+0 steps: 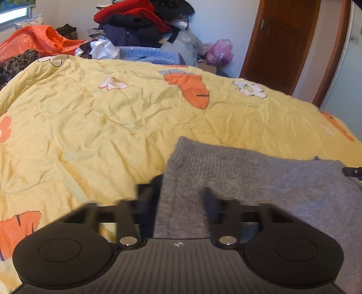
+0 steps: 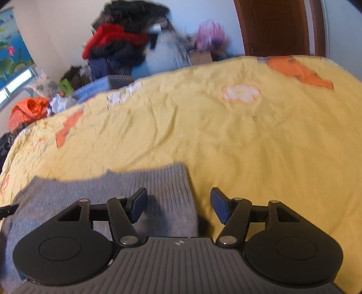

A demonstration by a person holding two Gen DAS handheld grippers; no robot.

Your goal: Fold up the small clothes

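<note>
Between the fingers of the left gripper (image 1: 183, 194): the left-hand end of a grey knit garment (image 1: 271, 181), cloth filling the whole gap. Narrowish stance, badly blurred (pinching the knit or merely straddling it: no telling). From there, spreading away to the right of the fingers, flat on the bedding.

At the right gripper (image 2: 178, 205): jaws standing clearly apart, holding nothing. Under the left finger (image 2: 139, 205), the ribbed right-hand end of the same garment; under the right finger, bare bedding; between the two, the cloth's side edge. From there, running off to the left of the fingers.

So: long axis crosswise, from one gripper to the other, one short end at each hand, neither hand the nearer (a fair setting for lifting both ends together, or for carrying one end over onto the other; a judgement, not a sighting). Probably early in the fold, the piece spread wide and not yet doubled, as far as can be told.

Beneath everything, a yellow quilt (image 1: 113, 135) with orange carrots and white flowers: creased, soft, likely to drag along with the knit. Beyond the fingers, past the quilt's far edge: a heap of dark and red clothes (image 1: 140, 20), an orange plastic bag (image 1: 40, 40) far left, a purple bag (image 1: 219, 52) and a brown wooden door (image 1: 280, 40) far right.
</note>
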